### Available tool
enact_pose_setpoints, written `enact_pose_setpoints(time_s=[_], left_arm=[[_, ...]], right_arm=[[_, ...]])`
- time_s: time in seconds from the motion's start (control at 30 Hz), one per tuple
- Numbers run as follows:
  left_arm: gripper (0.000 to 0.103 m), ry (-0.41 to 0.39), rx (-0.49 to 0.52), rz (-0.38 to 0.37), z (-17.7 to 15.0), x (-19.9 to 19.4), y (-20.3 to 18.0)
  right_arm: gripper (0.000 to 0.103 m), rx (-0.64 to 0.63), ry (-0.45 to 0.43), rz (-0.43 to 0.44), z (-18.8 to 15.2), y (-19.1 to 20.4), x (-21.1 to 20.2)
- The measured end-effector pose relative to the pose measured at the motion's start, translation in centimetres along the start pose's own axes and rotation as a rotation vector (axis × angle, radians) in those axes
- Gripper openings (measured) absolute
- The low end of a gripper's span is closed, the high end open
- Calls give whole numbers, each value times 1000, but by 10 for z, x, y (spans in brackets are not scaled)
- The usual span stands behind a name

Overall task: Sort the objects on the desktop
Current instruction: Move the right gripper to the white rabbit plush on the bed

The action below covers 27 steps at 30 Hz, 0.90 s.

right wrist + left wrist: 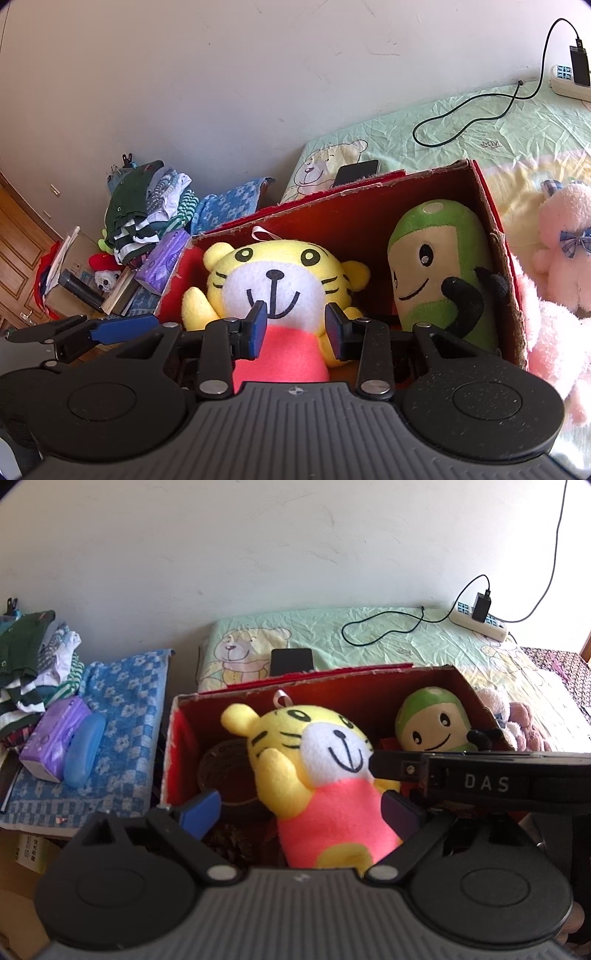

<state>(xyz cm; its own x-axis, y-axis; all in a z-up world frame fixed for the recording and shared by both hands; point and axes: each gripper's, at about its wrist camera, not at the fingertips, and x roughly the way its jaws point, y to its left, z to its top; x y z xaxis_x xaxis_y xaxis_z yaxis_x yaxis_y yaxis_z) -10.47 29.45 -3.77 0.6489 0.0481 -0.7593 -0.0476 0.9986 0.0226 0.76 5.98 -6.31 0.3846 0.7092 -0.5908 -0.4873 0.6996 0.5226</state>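
Left wrist view: our left gripper (301,814) stands wide, its blue pads either side of the tiger plush (321,775) body; whether they press it we cannot tell.
Right wrist view: our right gripper (296,330) is part open, fingers apart in front of the tiger's chin and pink belly, contact unclear.
Tiger plush (275,291): we see it inside the red cardboard box (495,236), toward its left end, face up.
Box contents: beside the tiger, at the right end, a green plush (437,266) leans on the wall; a brown round object (221,771) lies lower left.
Outside the box: a pink plush (565,243) right of it.
Behind: black phone (291,660) on the bear-print sheet (388,635).
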Motion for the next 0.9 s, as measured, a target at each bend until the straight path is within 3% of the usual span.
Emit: enact_pose_setpoints(time_s=[0.23,0.53,0.7,0.9], left_arm=[[94,-40,-26,-21,-9,-16,11],[94,-140,3,-53,-14,-49,-3],[96,-174,-4,-117,-16,-61,-27],[96,-169,24,-200,-22,-59,-85]], right_arm=[[38,2,-37,30,-8,3,-12],[38,-11,-172,89,-22,0,-46],[39,-6,-218,106,-28,-18,-67],[39,39,-221,82,-28,-61,-91]])
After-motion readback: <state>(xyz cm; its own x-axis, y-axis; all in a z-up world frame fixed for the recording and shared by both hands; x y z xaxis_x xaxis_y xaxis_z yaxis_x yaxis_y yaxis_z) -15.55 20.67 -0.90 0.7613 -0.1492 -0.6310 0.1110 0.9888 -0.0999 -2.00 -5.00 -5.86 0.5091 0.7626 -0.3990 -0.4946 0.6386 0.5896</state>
